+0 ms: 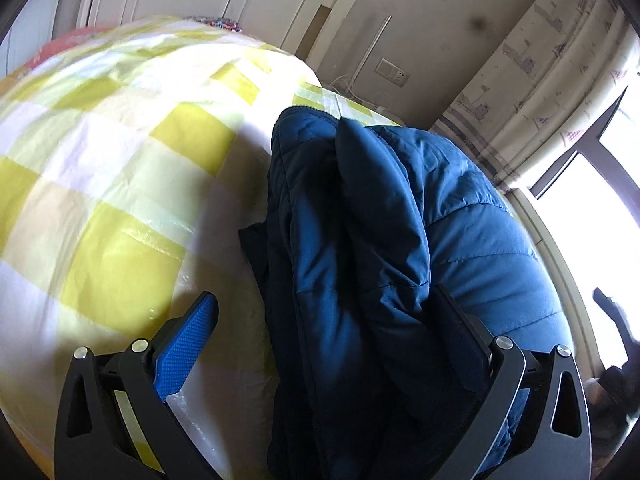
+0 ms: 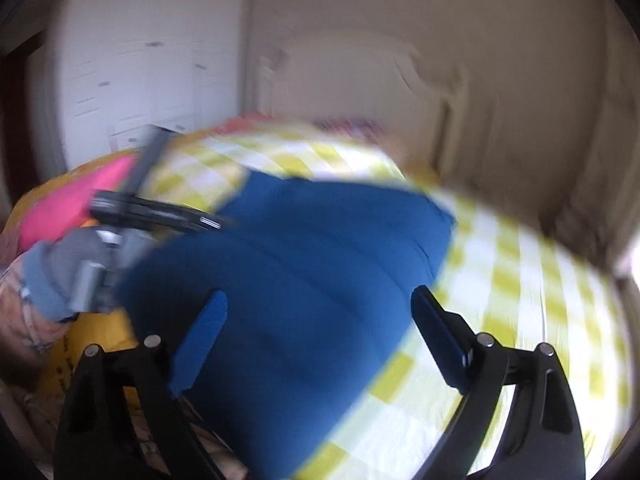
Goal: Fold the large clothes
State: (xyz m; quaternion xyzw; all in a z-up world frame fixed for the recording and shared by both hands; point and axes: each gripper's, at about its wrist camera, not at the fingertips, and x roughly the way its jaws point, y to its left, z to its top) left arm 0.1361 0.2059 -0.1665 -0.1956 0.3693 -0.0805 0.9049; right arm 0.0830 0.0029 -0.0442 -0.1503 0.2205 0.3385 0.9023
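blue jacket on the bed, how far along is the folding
Partly done: the blue jacket lies bunched lengthwise on the checked bedsheet, one side apparently folded over. In hand: nothing; the left claw and right claw both stand open above it. Left: smoothing and the remaining folds.

The jacket (image 1: 360,260) lies heaped on the checked bed (image 1: 112,168) and fills the room before the left gripper (image 1: 328,320), rising between its wide-apart jaws. To that heap's left the bedcover lies bare and open to a pass. In the right wrist view the left gripper (image 2: 160,216) and its gloved hand (image 2: 64,272) stand over the jacket's left edge, while checked cover to the right lies free.
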